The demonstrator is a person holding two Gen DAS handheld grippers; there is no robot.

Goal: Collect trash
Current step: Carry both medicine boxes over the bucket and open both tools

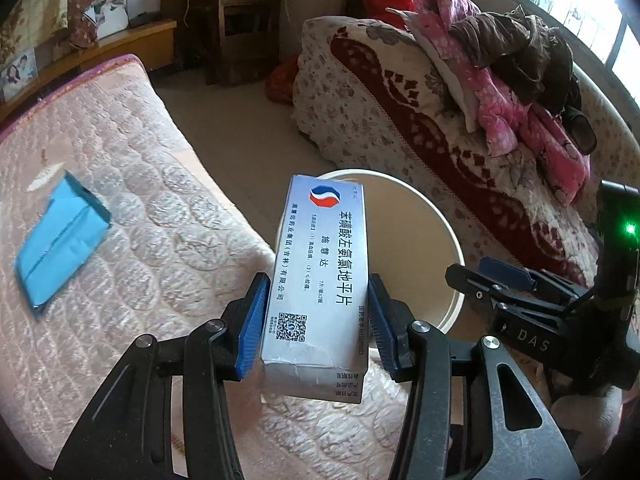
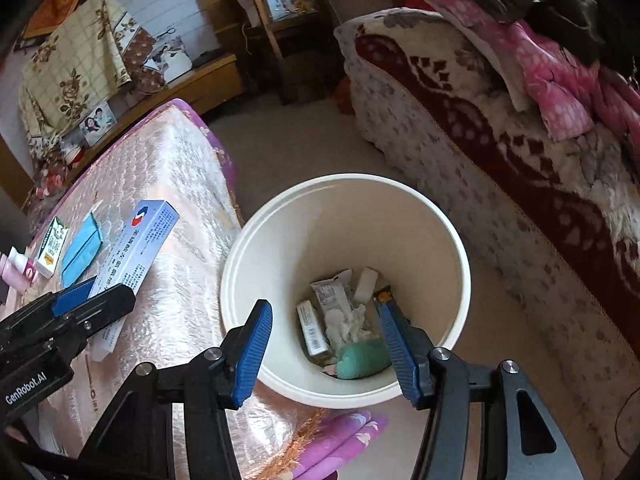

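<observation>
My left gripper (image 1: pixel 316 312) is shut on a white and blue medicine box (image 1: pixel 320 280) and holds it over the mattress edge, just beside the cream trash bucket (image 1: pixel 448 232). The box and left gripper also show in the right wrist view (image 2: pixel 136 252). My right gripper (image 2: pixel 324 340) is open and empty above the bucket (image 2: pixel 248 248), which holds several wrappers, a small box and a green wad (image 2: pixel 360 358). A blue packet (image 1: pixel 60 240) lies on the mattress; it also shows in the right wrist view (image 2: pixel 82 252).
A pink quilted mattress (image 1: pixel 120 184) is on the left. A green and white carton (image 2: pixel 50 250) and a small pink bottle (image 2: pixel 16 268) lie at its far left. A sofa with a patterned blanket and piled clothes (image 1: pixel 500 92) stands on the right.
</observation>
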